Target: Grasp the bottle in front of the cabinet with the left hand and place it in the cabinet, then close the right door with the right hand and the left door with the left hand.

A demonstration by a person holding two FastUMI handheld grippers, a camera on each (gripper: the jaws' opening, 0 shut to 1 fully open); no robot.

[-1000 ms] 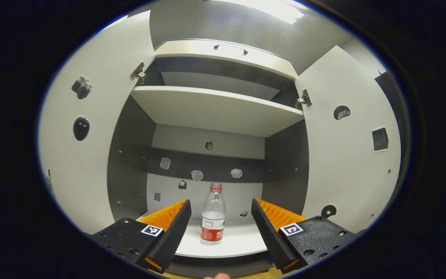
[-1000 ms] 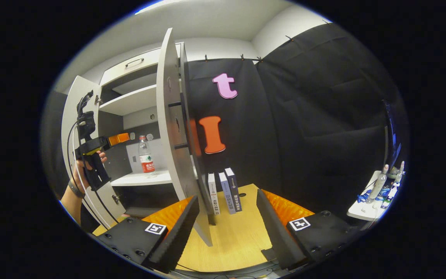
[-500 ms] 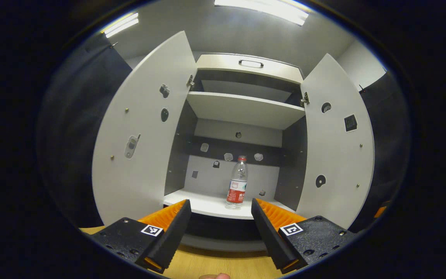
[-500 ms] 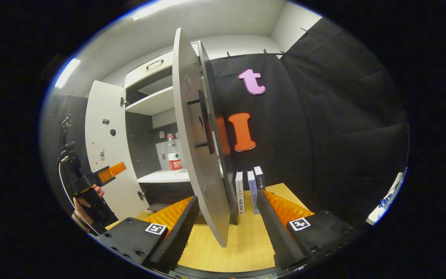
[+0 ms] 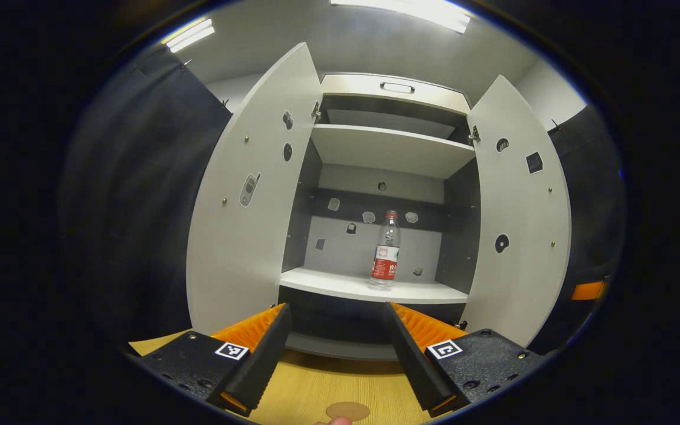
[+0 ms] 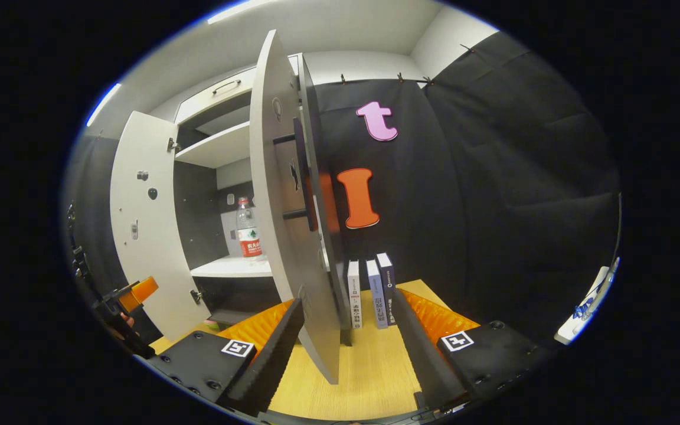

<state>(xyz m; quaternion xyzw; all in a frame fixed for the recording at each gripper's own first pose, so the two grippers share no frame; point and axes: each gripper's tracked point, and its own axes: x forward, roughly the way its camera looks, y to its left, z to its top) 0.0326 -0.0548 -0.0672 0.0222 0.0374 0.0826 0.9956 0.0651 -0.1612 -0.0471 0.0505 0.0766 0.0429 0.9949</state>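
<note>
Bottle (image 5: pixel 385 250) stands upright on the lower shelf (image 5: pixel 340 285) of the cabinet, both doors swung open, in the left gripper view. Left tool (image 5: pixel 335 336) hangs wide apart and empty above the tabletop (image 5: pixel 328 389).

Right gripper view: the right tool (image 6: pixel 346 339) gapes wide, the right door (image 6: pixel 284 206) edge between its fingers, untouched. Books (image 6: pixel 369 290) stand behind.
</note>
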